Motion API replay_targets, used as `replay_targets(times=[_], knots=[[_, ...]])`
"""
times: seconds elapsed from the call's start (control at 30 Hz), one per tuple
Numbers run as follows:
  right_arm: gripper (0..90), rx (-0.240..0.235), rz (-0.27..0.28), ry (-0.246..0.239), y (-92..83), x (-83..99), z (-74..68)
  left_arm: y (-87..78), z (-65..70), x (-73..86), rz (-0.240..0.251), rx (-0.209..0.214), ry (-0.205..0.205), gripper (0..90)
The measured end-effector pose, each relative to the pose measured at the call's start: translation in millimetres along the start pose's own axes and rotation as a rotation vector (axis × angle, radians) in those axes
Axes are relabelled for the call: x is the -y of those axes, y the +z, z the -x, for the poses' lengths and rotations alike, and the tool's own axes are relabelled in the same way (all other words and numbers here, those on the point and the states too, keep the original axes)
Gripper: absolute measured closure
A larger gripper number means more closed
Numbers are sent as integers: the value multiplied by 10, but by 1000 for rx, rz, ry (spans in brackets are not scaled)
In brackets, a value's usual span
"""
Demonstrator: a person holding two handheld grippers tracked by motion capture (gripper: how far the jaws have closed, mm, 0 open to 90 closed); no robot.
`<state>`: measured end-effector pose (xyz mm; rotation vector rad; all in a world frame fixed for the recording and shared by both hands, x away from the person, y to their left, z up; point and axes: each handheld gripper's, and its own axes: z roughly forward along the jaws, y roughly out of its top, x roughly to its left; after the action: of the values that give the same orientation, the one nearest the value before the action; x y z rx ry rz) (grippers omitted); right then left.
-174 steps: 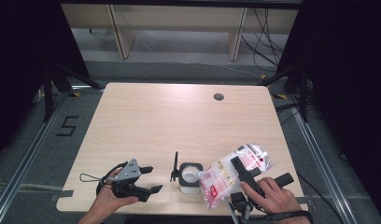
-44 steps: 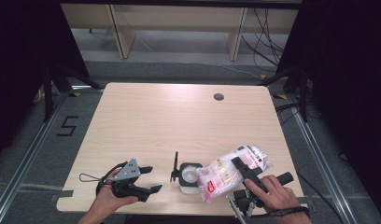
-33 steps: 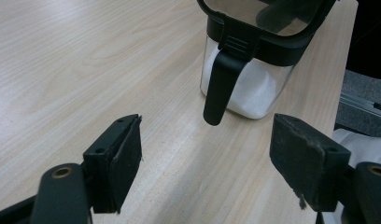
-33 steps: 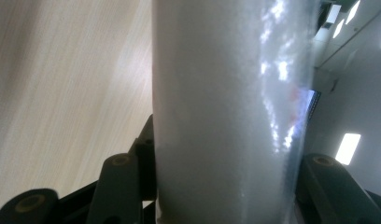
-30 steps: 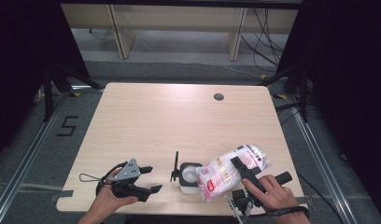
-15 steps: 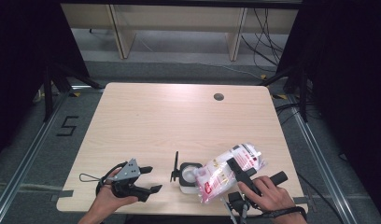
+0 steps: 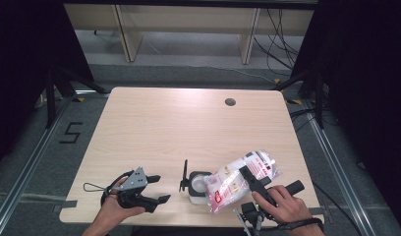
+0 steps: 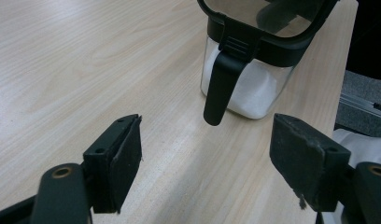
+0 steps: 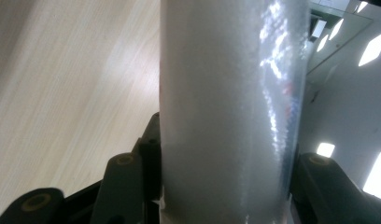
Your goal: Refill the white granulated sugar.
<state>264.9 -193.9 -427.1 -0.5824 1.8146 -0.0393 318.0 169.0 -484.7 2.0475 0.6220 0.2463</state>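
right gripper (image 7: pixel 248 173) clamped on the plastic bag (image 7: pixel 238 179), tipped at the open jar (image 7: pixel 198 185); left gripper (image 7: pixel 157 188) wide open, holding nothing.

A taped "5" (image 7: pixel 71 132) stands on the floor left of the table; the bag's (image 7: pixel 238 179) print is too small to read.

Both hands work at the desk's near edge: the left gripper (image 7: pixel 157 189) lies low near the near-left corner, its 2 jaws spread wide with nothing between them, while the right gripper (image 7: pixel 251 179), angled upward, clamps a bag (image 7: pixel 238 179).
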Motion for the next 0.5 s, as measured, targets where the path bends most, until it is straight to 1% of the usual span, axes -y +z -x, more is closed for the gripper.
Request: replay_targets(times=[0.03, 0.1, 0.13, 0.17, 0.2, 0.23, 0.27, 0.3, 0.37, 0.43, 0.47, 0.5], knots=[[541, 10, 7, 2, 5, 4, -9, 1, 3, 0, 4, 1, -3, 250], [542, 11, 16, -13, 5, 5, 1, 5, 9, 1, 13, 5, -13, 250], [542, 13, 15, -10, -1, 6, -2, 13, 17, 2, 24, 7, -25, 250], [542, 13, 6, 4, -12, 7, -9, 7, 8, 2, 14, 6, -15, 250], [543, 20, 12, -4, -11, 7, -7, 7, 9, 3, 14, 6, -15, 250], [543, 23, 21, -35, -8, 12, 19, 11, 15, 3, 20, 7, -22, 250], [543, 17, 18, -13, -16, 8, 16, 11, 16, 2, 22, 7, -23, 250], [543, 20, 19, -4, -17, 8, 11, 9, 15, 1, 20, 7, -21, 250], [544, 19, 18, -4, -24, 9, 9, 4, 9, 1, 13, 5, -13, 250], [544, 16, 16, 4, -33, 8, 2, 12, 18, 2, 24, 7, -26, 250], [545, 16, 16, 9, -34, 10, -4, 12, 18, 2, 24, 7, -25, 250], [545, 26, 32, -16, -23, 7, 12, 9, 14, 2, 20, 7, -21, 250]])
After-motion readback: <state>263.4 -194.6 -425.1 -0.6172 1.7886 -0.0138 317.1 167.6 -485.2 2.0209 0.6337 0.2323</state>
